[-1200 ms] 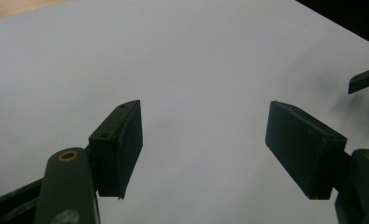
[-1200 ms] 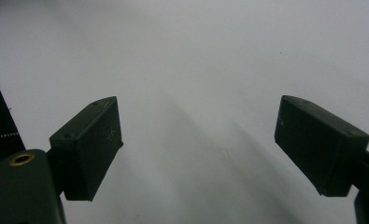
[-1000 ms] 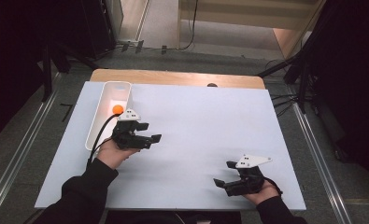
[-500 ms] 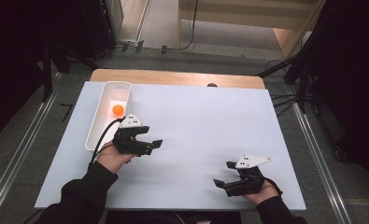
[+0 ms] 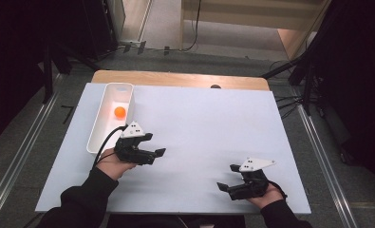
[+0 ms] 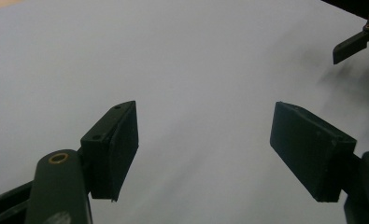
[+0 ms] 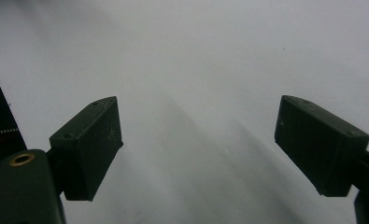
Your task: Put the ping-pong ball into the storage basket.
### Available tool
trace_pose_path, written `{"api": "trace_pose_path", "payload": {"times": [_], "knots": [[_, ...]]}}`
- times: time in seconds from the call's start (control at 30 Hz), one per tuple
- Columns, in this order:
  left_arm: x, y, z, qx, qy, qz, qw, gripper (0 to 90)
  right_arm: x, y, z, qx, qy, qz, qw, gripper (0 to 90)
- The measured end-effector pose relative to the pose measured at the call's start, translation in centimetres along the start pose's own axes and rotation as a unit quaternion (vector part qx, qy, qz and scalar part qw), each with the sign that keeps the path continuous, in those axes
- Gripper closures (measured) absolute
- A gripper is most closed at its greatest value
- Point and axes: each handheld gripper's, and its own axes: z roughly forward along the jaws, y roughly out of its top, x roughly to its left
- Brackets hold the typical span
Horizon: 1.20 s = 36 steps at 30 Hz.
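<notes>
An orange ball (image 5: 120,112) lies inside a long white tray (image 5: 96,133) at the left of the white table (image 5: 209,123). My left gripper (image 5: 155,144) hovers just right of the tray's near end, jaws pointing right. Its jaws have just been opening and stand open with nothing between them (image 6: 203,140). My right gripper (image 5: 227,176) sits near the table's front right, jaws pointing left, open and empty (image 7: 198,140). One jaw tip of the right gripper (image 6: 352,44) shows at the top right of the left gripper view.
A wooden strip (image 5: 180,79) runs along the table's far edge, with a small dark knob (image 5: 215,87) on it. Dark stands and cables flank the table on both sides. White tabletop stretches between the two grippers.
The left gripper has drawn back a little from beside the tray toward the near edge, and its jaws look wider. The right gripper has stayed put.
</notes>
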Motion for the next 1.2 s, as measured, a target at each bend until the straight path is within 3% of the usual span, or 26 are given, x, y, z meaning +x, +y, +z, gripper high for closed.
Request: {"api": "trace_pose_path", "payload": {"times": [0.33,0.5,0.77,0.87,1.2], "knots": [[-0.3,-0.6,-0.4,-0.002,-0.010,0.018,0.9998,24.2,0.0,0.0,0.0,0.001,0.000,-0.001,1.0000,13.5],[-0.6,-1.2,-0.5,0.007,-0.019,0.027,0.9994,24.2,0.0,0.0,0.1,0.000,0.000,-0.001,1.0000,13.5],[-0.5,-2.1,-0.5,0.017,-0.043,0.023,0.9987,24.1,0.0,0.0,0.1,0.001,-0.001,0.000,1.0000,13.4],[-0.4,-2.4,-0.5,0.023,-0.061,0.027,0.9975,24.1,0.0,0.0,0.1,0.000,0.000,-0.001,1.0000,13.5],[-0.3,-3.4,-0.7,0.035,-0.073,0.032,0.9962,24.1,0.0,0.0,0.1,0.001,-0.001,-0.001,1.0000,13.4]]}}
